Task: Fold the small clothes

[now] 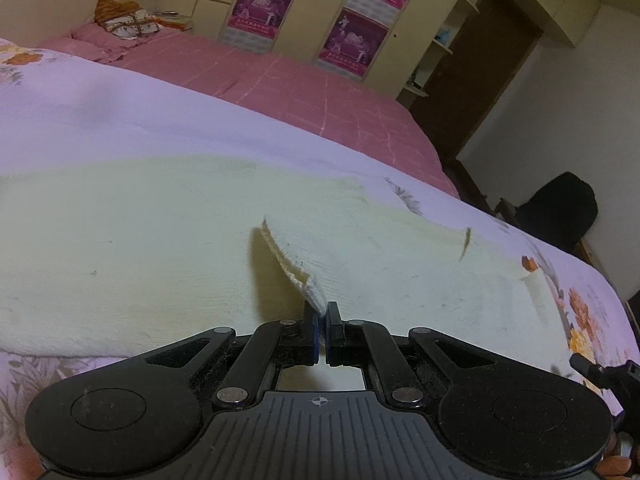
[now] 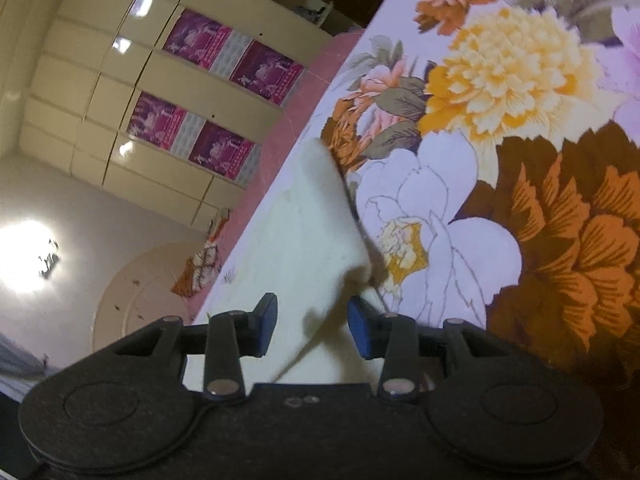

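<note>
Cream knit garment (image 1: 160, 240) lies spread flat on the bed, one ribbed edge lifted.

My left wrist camera sits low behind the left gripper (image 1: 322, 316), close over the cream garment (image 1: 160, 248), and faces across the floral quilt (image 1: 100, 112) toward the pink bedsheet (image 1: 320, 92) and the wardrobe (image 1: 312, 12). My right wrist camera rides behind the right gripper (image 2: 310, 326), rolled steeply, so the quilt (image 2: 520, 160) fills its right side at close range. Both views share the garment (image 2: 304, 232), the quilt and the postered wardrobe (image 2: 120, 92).
</note>
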`<state>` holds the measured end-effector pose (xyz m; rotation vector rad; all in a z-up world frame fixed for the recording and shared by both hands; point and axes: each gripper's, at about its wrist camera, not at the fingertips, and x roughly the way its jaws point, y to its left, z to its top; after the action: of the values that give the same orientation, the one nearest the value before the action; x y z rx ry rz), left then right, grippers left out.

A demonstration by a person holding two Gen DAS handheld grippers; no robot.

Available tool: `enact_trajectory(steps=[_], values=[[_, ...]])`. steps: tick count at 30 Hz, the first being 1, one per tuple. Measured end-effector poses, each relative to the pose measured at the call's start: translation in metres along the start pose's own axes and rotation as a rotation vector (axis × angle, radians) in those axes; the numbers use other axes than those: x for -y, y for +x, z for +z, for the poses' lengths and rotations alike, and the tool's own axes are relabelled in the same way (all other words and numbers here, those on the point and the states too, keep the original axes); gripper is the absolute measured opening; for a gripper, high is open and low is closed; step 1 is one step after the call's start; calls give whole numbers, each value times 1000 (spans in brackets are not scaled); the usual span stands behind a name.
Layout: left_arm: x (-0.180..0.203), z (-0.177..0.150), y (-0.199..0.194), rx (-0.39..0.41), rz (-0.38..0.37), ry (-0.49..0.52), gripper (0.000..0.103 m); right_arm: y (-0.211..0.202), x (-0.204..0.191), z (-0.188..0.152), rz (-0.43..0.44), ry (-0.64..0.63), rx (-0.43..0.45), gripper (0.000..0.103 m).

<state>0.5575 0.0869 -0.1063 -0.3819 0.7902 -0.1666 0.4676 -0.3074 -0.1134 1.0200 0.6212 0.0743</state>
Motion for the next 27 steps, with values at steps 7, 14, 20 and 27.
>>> enact_trajectory(steps=[7, 14, 20, 27], values=[[-8, 6, 6, 12, 21, -17, 3, 0, 12, 5, 45, 68, 3, 38], [-13, 8, 10, 9, 28, -25, 3, 0, 33, 12, 124, 210, 18, 38], [-14, 12, 12, -1, 22, -3, 3, 0, 43, 16, 175, 275, 7, 38], [-17, 11, 13, -4, 20, 9, 3, -16, 40, 30, 123, 206, 73, 41]])
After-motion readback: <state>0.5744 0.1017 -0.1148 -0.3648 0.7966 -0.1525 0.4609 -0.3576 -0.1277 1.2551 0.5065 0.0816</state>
